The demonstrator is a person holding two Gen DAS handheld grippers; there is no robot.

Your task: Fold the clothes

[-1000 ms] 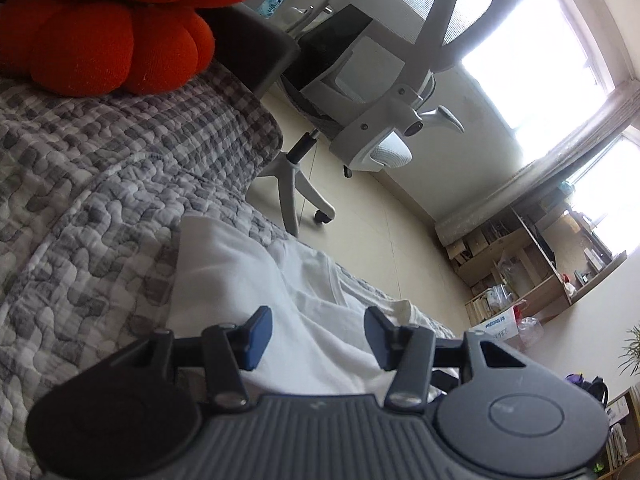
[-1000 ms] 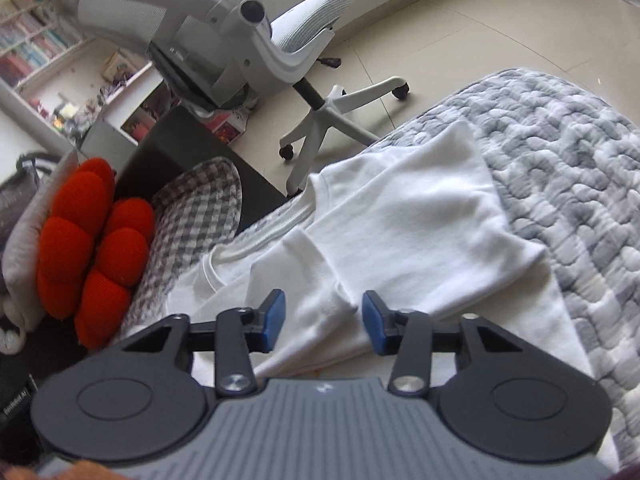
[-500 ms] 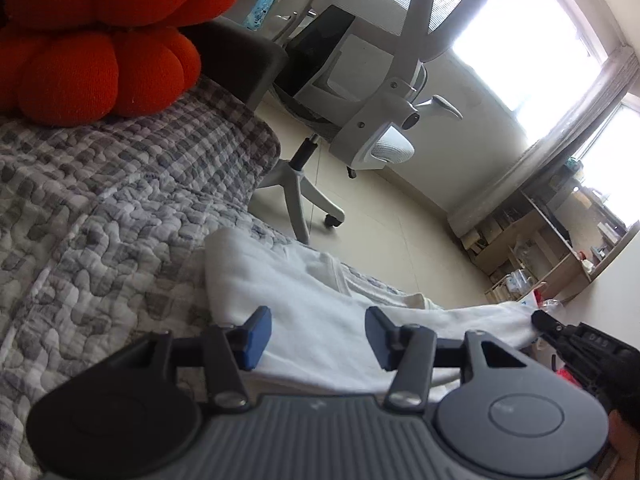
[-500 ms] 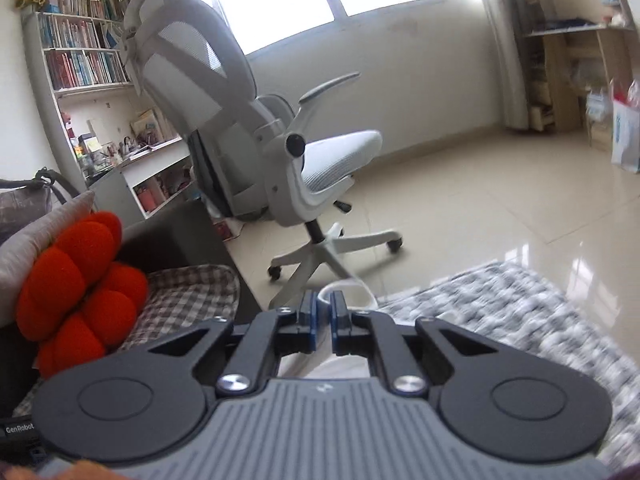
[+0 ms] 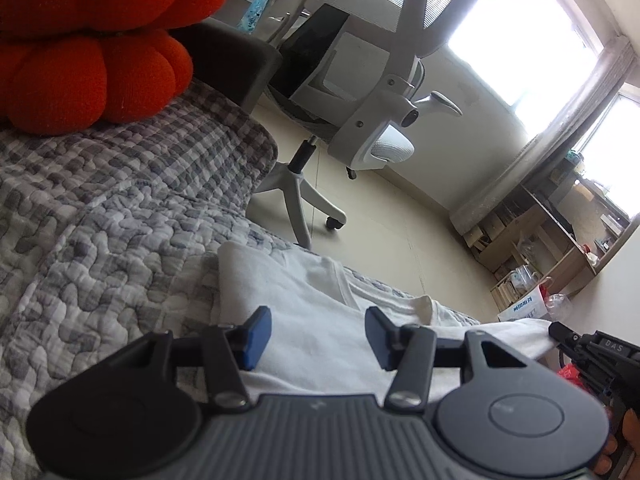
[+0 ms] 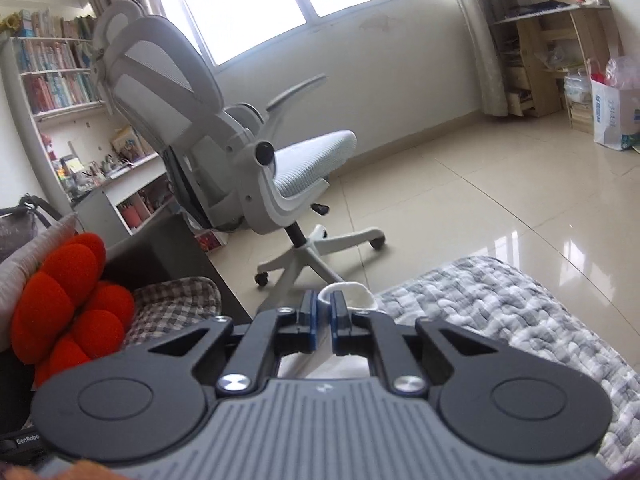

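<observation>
A white shirt (image 5: 304, 304) lies spread on the grey quilted bed cover (image 5: 120, 248). My left gripper (image 5: 316, 338) hovers low over the shirt's near part, open, with nothing between its blue pads (image 5: 256, 336). In the right wrist view my right gripper (image 6: 324, 314) is shut on a fold of the white shirt (image 6: 354, 294), which pokes up between the pads. The left wrist view shows the right gripper (image 5: 556, 332) at the right edge, holding that edge of the shirt raised off the bed. The rest of the shirt is hidden under the right gripper's body.
A white mesh office chair (image 6: 248, 152) stands on the tiled floor just past the bed's edge. A red puffy cushion (image 5: 88, 40) sits at the head end beside a dark side table (image 5: 236, 64). Bookshelves (image 6: 60, 76) and a paper bag (image 6: 612, 116) line the walls.
My right gripper has shut on the shirt's edge and risen with it, tilting up toward the room. The left gripper stayed open over the shirt, rolling a little.
</observation>
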